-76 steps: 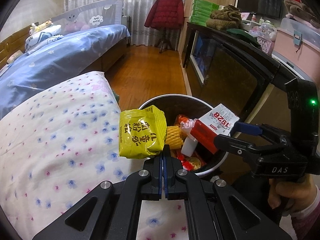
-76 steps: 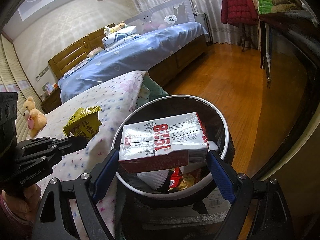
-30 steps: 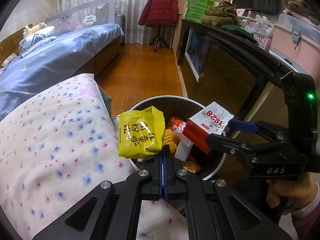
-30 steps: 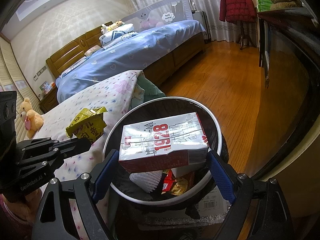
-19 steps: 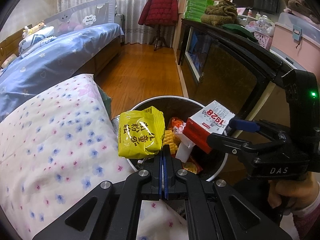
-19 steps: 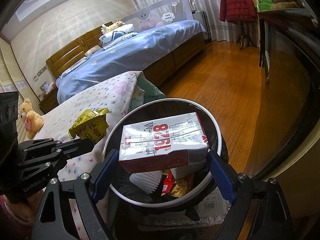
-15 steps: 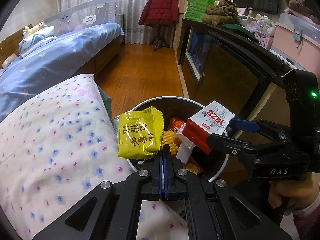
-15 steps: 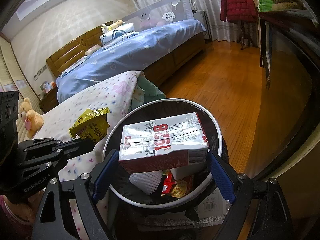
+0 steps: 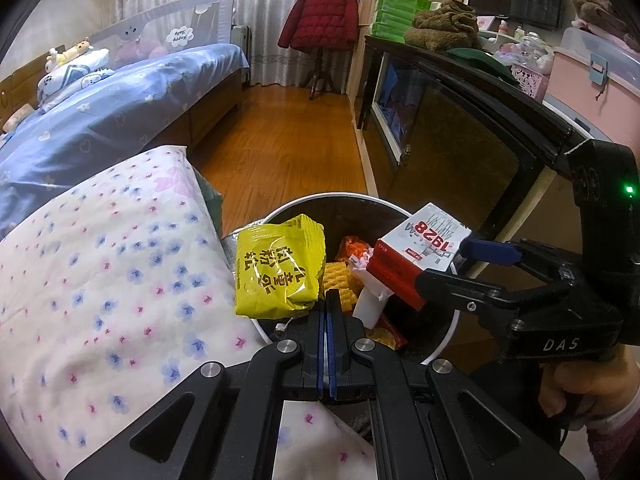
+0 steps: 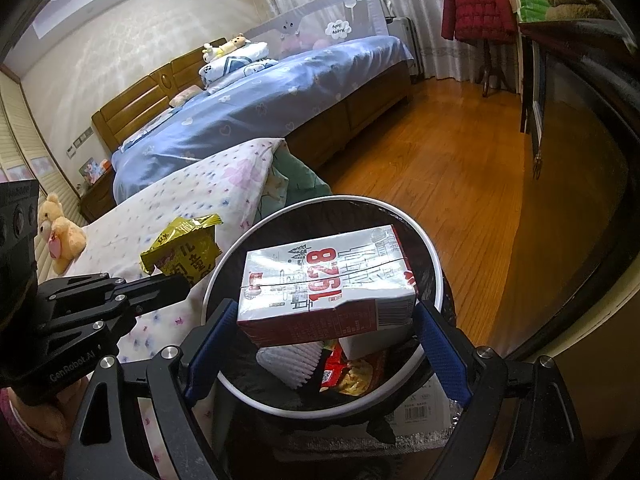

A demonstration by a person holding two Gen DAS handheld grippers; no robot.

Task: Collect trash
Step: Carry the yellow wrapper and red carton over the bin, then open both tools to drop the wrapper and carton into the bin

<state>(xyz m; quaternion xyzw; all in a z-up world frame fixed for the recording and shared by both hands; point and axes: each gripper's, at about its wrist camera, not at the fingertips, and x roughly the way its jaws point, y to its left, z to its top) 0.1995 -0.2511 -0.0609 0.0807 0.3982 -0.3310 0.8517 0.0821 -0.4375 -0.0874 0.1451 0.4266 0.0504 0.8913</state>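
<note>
Both pieces hanging right over the trash bin (image 10: 434, 276) already: red-and-white 1928 carton (image 10: 326, 286) clamped crosswise in the wide right gripper (image 10: 320, 332) dead over the opening, yellow snack packet (image 9: 278, 270) pinched in the shut left gripper (image 9: 326, 308) nearer the bed-side rim.

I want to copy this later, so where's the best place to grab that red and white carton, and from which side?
Grip the carton across its two short ends, coming from its long red side, as the right gripper does now. It lies flat above the bin, and its length just fits between the wide-set pads.
</note>
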